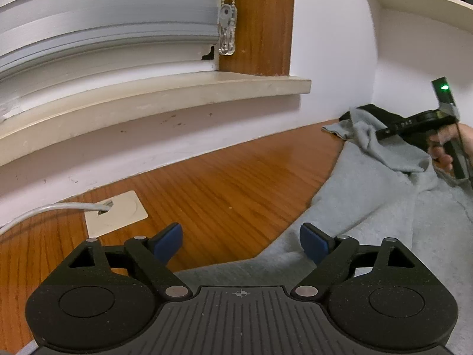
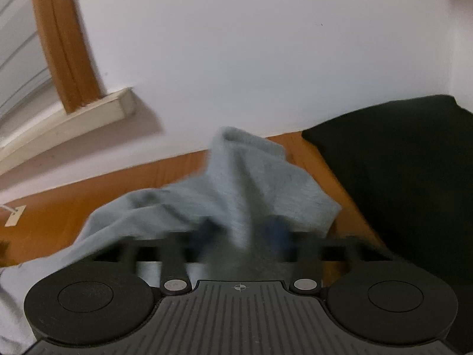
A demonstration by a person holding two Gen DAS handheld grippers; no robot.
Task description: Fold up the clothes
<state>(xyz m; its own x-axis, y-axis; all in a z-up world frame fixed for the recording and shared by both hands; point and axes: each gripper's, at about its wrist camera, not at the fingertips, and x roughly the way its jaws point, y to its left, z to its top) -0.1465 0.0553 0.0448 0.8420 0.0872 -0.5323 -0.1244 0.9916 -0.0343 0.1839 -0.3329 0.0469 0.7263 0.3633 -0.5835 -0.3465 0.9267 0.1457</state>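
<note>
The left gripper [image 1: 241, 244] hangs low over the near edge of the grey garment [image 1: 369, 222], jaws wide apart, nothing between the blue pads [image 1: 169, 242]. The garment lies spread on the wooden table [image 1: 221, 183], with one pad over bare wood and the other over cloth. The right gripper [image 2: 242, 233] is clamped on a bunched fold of the same garment, which rises in a peak ahead of its blurred fingers. In the left wrist view, a hand [image 1: 443, 151] holds that gripper at the garment's far end. A black cloth [image 2: 399, 162] lies beside it, against the white wall [image 2: 236, 44]. A cable [image 1: 44, 211] enters a plate [image 1: 118, 210] below the window sill [image 1: 147, 100].
</note>
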